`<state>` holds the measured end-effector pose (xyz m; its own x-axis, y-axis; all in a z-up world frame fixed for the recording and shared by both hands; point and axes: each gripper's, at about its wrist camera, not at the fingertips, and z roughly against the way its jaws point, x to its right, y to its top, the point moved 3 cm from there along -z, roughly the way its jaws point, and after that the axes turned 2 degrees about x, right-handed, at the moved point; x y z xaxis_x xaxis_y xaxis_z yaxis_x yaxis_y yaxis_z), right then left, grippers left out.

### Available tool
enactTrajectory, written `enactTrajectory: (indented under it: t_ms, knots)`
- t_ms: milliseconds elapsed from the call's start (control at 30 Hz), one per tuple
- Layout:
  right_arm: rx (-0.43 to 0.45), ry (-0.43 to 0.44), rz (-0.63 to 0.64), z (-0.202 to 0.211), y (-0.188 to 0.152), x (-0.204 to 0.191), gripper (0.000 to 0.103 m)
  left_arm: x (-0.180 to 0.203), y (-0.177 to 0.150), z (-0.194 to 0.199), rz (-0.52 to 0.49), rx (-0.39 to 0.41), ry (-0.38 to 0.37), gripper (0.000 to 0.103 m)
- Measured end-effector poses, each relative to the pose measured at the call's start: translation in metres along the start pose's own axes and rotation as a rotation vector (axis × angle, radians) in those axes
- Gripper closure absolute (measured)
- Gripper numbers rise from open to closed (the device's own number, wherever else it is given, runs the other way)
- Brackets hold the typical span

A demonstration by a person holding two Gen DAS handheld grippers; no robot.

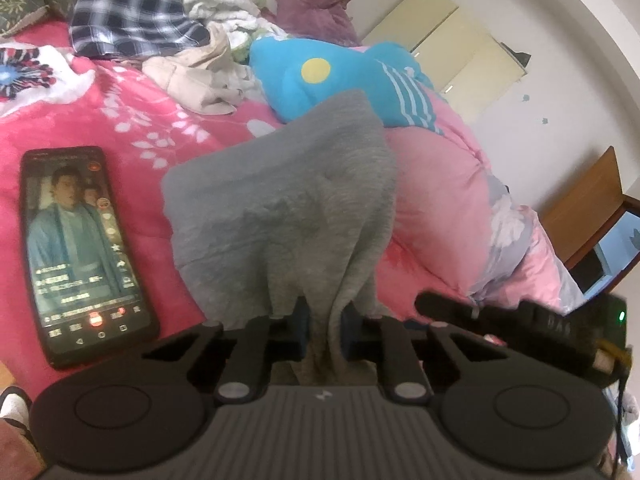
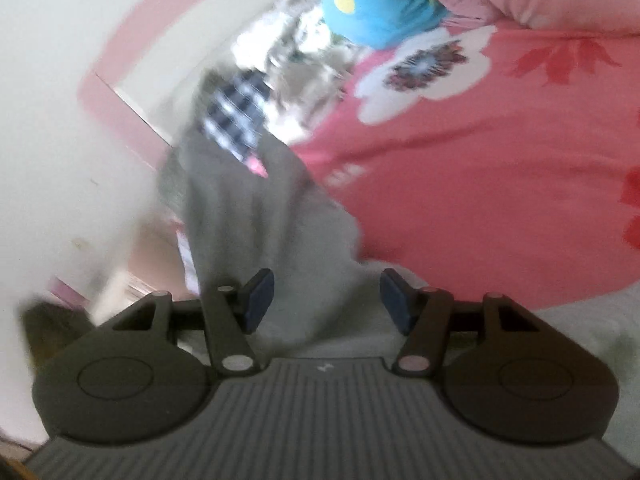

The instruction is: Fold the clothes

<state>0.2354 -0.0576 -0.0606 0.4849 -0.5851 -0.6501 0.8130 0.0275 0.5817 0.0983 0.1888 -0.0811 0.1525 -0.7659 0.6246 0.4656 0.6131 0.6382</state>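
**Grey garment pinched by left tool, right tool spread over it**

Landmark: the grey garment on the bed, which has a pink floral cover.

Left tool: pads pressed together on a bunched fold of the grey garment's near edge. Cloth rises from the pinch and drapes away over the bed cover.

Right tool: jaws spread, blue pads well apart. Grey garment lies between and beyond them; pads do not press it. View blurred.

To the left of the garment, in the left wrist view: a phone lies flat on the bed cover, screen lit. Beyond the garment: a blue plush toy with a yellow spot. Further behind, to the left: a plaid cloth and a heap of pale clothes. Right of the garment: a rumpled pink quilt. Beyond that, cream cabinet doors against the wall.
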Motion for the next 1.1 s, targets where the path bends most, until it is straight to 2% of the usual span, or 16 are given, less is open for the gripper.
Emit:
enactTrajectory:
  t_ms: [67, 167, 233, 367, 500, 600, 700, 733, 833, 867, 1000, 1100]
  knots:
    - [0.001, 0.014, 0.012, -0.003, 0.007, -0.009, 0.044, 0.000, 0.000, 0.004, 0.000, 0.004, 0.007, 0.088]
    - [-0.059, -0.050, 0.119, -0.021, 0.007, -0.023, 0.044, -0.002, 0.000, 0.008, 0.007, 0.007, 0.013, 0.089]
    - [-0.106, -0.081, 0.153, -0.036, 0.006, -0.026, 0.044, -0.004, 0.001, 0.010, 0.012, 0.009, 0.017, 0.089]
    - [-0.145, -0.137, 0.177, -0.054, 0.012, -0.026, 0.044, -0.005, 0.001, 0.010, 0.006, 0.011, 0.017, 0.089]
    - [-0.166, -0.165, 0.146, -0.069, 0.027, -0.019, 0.044, -0.004, 0.000, 0.008, -0.008, 0.016, 0.014, 0.089]
    - [-0.188, -0.140, 0.081, -0.085, 0.041, -0.009, 0.038, -0.004, 0.000, 0.007, -0.019, 0.019, 0.012, 0.089]
    - [-0.221, -0.130, 0.006, -0.103, 0.046, 0.005, 0.037, -0.003, 0.000, 0.005, -0.030, 0.022, 0.010, 0.089]
    - [-0.234, -0.127, 0.000, -0.109, 0.045, 0.008, 0.042, -0.003, 0.000, 0.005, -0.033, 0.023, 0.010, 0.089]
    - [-0.241, -0.127, 0.023, -0.119, 0.043, 0.008, 0.077, 0.000, 0.003, 0.002, -0.061, 0.037, -0.001, 0.090]
    - [-0.218, -0.122, 0.036, -0.116, 0.046, 0.006, 0.083, 0.001, 0.004, 0.001, -0.067, 0.043, -0.007, 0.090]
    - [-0.116, -0.121, 0.074, -0.098, 0.068, -0.003, 0.088, 0.011, 0.018, -0.010, -0.077, 0.073, -0.039, 0.090]
    - [-0.040, -0.159, 0.149, -0.085, 0.092, -0.011, 0.089, 0.018, 0.037, -0.026, -0.060, 0.108, -0.057, 0.090]
